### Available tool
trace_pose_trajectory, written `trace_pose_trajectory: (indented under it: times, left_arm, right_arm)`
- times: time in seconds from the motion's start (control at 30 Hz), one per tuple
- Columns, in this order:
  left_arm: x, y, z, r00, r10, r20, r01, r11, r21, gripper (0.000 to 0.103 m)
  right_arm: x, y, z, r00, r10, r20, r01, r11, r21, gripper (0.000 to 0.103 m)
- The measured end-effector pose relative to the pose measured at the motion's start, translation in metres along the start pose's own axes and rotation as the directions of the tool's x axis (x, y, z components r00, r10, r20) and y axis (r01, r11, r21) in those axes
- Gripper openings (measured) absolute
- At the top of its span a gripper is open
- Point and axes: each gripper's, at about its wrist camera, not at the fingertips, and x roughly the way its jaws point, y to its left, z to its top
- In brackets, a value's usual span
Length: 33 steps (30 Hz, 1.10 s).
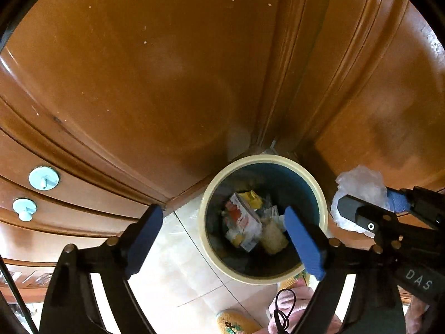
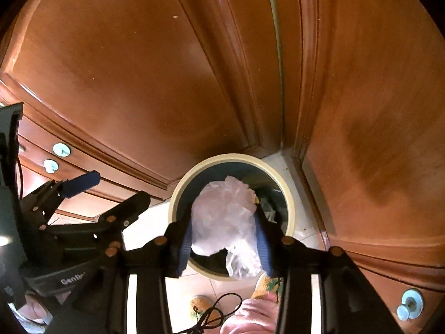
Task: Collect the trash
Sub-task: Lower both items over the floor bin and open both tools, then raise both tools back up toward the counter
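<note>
A round bin (image 1: 314, 189) with a cream rim and dark inside stands on the floor in a corner of wooden panels. Inside it lie a red and white carton (image 1: 243, 217) and other wrappers. My left gripper (image 1: 222, 210) hangs open over the bin's mouth with nothing between its blue pads. In the right wrist view a crumpled white plastic bag (image 2: 222, 217) sits between the pads of my right gripper (image 2: 224, 217), which is shut on it above the bin's rim (image 2: 230, 158). The left gripper (image 2: 122, 188) shows at the left there. The right gripper (image 1: 372, 200) and bag (image 1: 358, 183) show at the right of the left wrist view.
Glossy brown wooden doors (image 1: 139, 69) close in the bin on the far and right sides. Pale blue knobs (image 1: 44, 178) sit on the left panel. A person's yellow slippers (image 1: 233, 320) and pink clothing (image 2: 250, 317) are on the pale tile floor (image 1: 178, 264) beside the bin.
</note>
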Motion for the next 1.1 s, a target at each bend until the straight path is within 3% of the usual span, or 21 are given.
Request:
trace_pose_trajectory:
  times: [0.4, 0.57, 0.83, 1.1]
  left_arm:
    - [0.010, 0.014, -0.007, 0.997, 0.034, -0.063, -0.038, 0.998, -0.049, 0.093]
    - [0.007, 0.016, -0.013, 0.997, 0.042, -0.070, -0.046, 0.997, -0.059, 0.093]
    - [-0.005, 0.020, -0.011, 0.996, 0.034, -0.087, -0.042, 0.995, -0.094, 0.093]
    - [-0.061, 0.015, 0.011, 0.998, 0.023, -0.061, -0.028, 0.996, -0.081, 0.093]
  right_arm:
    - [0.002, 0.000, -0.007, 1.000, 0.010, 0.011, -0.010, 1.000, -0.008, 0.047]
    - [-0.001, -0.003, -0.007, 0.998, 0.053, 0.015, -0.053, 0.998, 0.017, 0.055]
    - [-0.022, -0.001, -0.004, 0.998, 0.049, 0.031, -0.050, 0.998, 0.039, 0.055]
    - [-0.077, 0.012, 0.003, 0.999, 0.033, 0.030, -0.035, 0.997, 0.070, 0.055]
